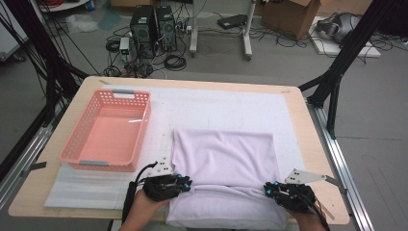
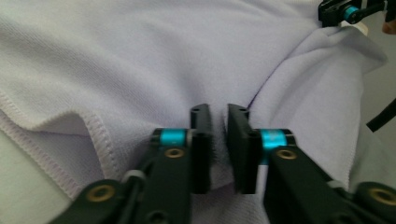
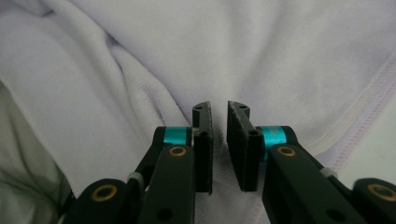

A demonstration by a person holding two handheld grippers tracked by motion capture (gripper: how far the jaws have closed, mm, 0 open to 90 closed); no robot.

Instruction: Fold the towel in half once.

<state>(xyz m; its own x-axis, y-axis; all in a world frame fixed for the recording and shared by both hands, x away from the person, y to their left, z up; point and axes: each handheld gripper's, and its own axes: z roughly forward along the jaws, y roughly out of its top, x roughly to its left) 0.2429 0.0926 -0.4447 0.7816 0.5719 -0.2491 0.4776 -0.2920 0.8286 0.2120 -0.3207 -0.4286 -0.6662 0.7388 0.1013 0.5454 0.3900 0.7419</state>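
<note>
Two pairs of fingers stand slightly apart, a narrow slit between the pads: in the left gripper view the left gripper (image 2: pixel 219 149) has cloth bunched in that slit, the fingers (image 2: pixel 201 154) seeming to pinch a thin layer of it loosely, and in the right gripper view the right gripper (image 3: pixel 219 149) shows towel behind its gap, though whether its fingers (image 3: pixel 240 149) press on fabric I cannot tell. From above, the left gripper (image 1: pixel 169 185) sits at the towel's 8 o'clock edge and the right gripper (image 1: pixel 281 190) at its 4 o'clock edge, each pointing inward along a crease. The towel (image 1: pixel 223 163), pale lilac and already doubled, lies at the worktop's 6 o'clock, its near hem hanging over the front edge; the pink basket (image 1: pixel 139 125) stands at 10 o'clock, just apart from it. The step looks like a fold of the near part. To do it well, both grippers should bite the same layers close to the side hems, lift together and level, and carry the edge toward 12 o'clock so the corners meet squarely without dragging the layer beneath. How many layers each pinch takes is hard to make out. The towel's near hem is cut off at the bottom of the high view, and the hands (image 1: pixel 144 204) are partly out of frame. The worktop (image 1: pixel 308 125) under the cloth is hidden.
</note>
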